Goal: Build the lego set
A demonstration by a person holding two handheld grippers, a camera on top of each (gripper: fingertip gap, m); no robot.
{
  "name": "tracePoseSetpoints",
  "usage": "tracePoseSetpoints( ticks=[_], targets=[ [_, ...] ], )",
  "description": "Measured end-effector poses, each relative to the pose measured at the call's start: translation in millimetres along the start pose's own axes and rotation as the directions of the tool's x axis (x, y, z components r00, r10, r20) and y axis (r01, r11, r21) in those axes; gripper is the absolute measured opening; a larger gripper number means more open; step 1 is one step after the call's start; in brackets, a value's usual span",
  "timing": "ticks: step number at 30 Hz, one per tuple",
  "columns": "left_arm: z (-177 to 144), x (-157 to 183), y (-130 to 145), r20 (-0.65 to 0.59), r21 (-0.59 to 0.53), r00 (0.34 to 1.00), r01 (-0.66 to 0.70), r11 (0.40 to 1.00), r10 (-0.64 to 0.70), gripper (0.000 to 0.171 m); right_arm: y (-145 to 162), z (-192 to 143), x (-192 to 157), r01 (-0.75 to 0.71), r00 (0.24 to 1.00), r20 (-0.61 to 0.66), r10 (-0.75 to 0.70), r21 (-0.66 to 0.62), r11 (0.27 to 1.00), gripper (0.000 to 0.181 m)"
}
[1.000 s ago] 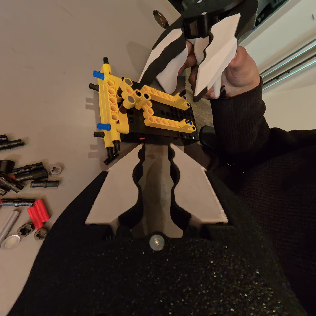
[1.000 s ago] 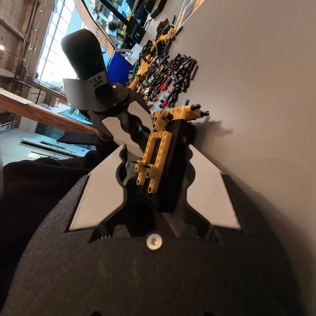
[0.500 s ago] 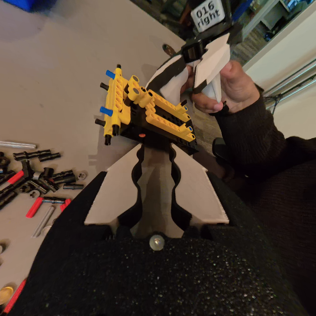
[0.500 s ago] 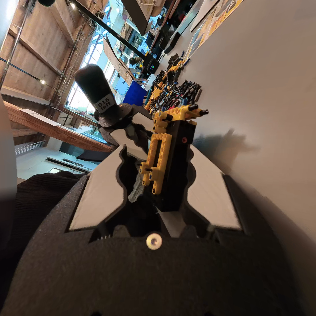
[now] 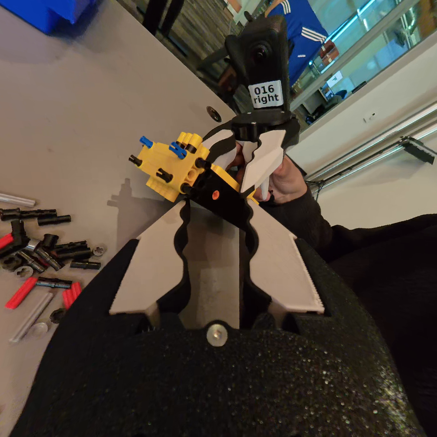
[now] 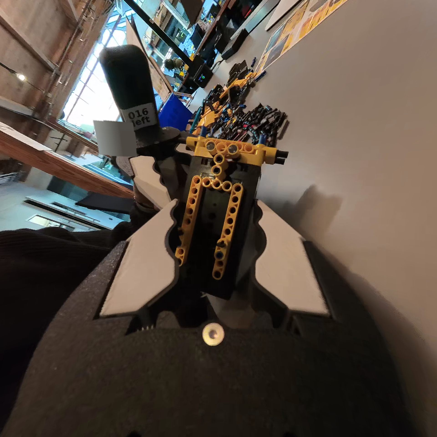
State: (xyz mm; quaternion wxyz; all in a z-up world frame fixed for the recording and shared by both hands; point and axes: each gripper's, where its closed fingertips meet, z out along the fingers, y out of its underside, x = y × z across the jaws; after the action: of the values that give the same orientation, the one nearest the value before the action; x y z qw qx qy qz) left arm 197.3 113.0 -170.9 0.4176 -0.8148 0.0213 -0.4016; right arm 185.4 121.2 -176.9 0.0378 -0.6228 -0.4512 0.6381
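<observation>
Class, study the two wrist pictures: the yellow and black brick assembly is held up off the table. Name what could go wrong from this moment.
1. The right tool grips the yellow and black brick assembly only by its black block; the yellow cross-beam end overhangs, so it may pivot or slip.
2. The left tool is at the block's edge; a push there could pop beams or blue pins loose.
3. A drop would land beside the loose pins and axles and scatter them across the table.
</observation>
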Motion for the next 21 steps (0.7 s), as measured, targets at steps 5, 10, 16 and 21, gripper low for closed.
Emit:
tracePoseSetpoints(
  ticks=[5,10,16,21],
  targets=[
    [-4,7,-7,-0.085,0.038,0.993,0.08,0.996,-0.076,0.045,-12,0,-11,0.171,0.985,-0.023,-0.17,0.067,0.983,0.054],
    [-11,10,-21,-0.105,0.121,0.991,0.093,0.988,-0.081,0.044,-23,-3,-20,0.486,0.867,-0.175,-0.466,0.096,0.869,0.037],
    [-17,10,-21,-0.029,0.12,0.996,-0.075,0.99,0.079,0.037,-19,0,-23,0.621,0.763,-0.248,-0.597,0.029,0.783,0.03],
    [-13,24,-15,0.004,0.085,0.962,-0.271,0.959,0.272,0.036,-28,-18,-41,0.518,0.854,-0.073,-0.515,0.198,0.832,0.048]
  ],
)
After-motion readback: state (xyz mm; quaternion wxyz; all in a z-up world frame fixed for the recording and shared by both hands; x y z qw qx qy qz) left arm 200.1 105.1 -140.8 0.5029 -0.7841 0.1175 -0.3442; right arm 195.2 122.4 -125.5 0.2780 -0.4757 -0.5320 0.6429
